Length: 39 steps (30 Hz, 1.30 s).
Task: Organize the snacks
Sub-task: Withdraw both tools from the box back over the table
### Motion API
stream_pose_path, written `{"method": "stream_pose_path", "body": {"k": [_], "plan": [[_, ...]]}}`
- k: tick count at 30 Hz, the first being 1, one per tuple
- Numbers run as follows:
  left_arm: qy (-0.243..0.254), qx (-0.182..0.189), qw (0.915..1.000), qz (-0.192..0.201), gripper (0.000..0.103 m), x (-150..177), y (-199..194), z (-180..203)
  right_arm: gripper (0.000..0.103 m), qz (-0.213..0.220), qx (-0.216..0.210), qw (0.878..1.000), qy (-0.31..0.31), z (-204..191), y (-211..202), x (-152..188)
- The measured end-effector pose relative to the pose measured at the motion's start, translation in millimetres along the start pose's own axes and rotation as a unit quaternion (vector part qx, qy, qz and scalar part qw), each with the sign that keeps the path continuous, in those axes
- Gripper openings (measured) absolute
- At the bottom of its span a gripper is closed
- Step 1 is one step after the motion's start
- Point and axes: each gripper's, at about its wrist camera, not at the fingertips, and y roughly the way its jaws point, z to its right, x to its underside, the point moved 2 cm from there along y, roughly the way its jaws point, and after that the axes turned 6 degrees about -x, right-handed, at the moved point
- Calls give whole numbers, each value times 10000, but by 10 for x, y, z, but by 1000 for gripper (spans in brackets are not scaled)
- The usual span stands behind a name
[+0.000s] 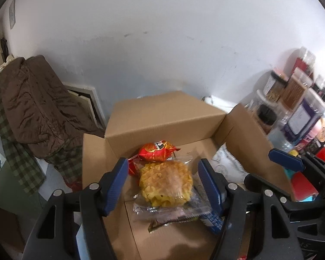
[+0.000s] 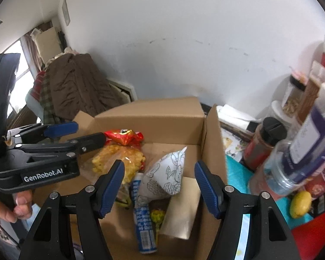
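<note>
An open cardboard box point(image 1: 162, 119) point(image 2: 149, 117) holds snacks: a red packet point(image 1: 157, 151) point(image 2: 123, 136), a clear-wrapped yellow noodle cake point(image 1: 165, 184) point(image 2: 119, 160), a white patterned pouch point(image 1: 225, 164) point(image 2: 164, 177) and a blue-and-white packet point(image 2: 143, 218). My left gripper point(image 1: 162, 186) is open and empty above the noodle cake. My right gripper point(image 2: 160, 186) is open and empty above the white pouch. Each gripper shows in the other's view, the right point(image 1: 286, 160) and the left point(image 2: 75, 134).
Jars, bottles and food containers point(image 2: 292, 143) crowd the table right of the box on a teal and red cloth point(image 2: 238, 169). A yellow fruit point(image 2: 300, 203) lies there. A brown jacket on a chair point(image 1: 36, 108) stands left. A white wall is behind.
</note>
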Motion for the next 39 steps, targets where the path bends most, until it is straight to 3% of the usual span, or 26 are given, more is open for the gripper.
{"method": "stream_pose_path", "body": {"k": [18, 31, 39], "plan": [[82, 71, 9963, 853, 66, 245, -1367, 50, 68, 603, 163, 9969, -488, -557, -1243, 148], [384, 204, 9924, 1151, 66, 837, -2040, 167, 68, 791, 253, 9945, -643, -855, -1839, 659], [625, 312, 9903, 1200, 66, 1238, -2225, 228, 72, 818, 238, 9938, -717, -997, -1993, 1029]]}}
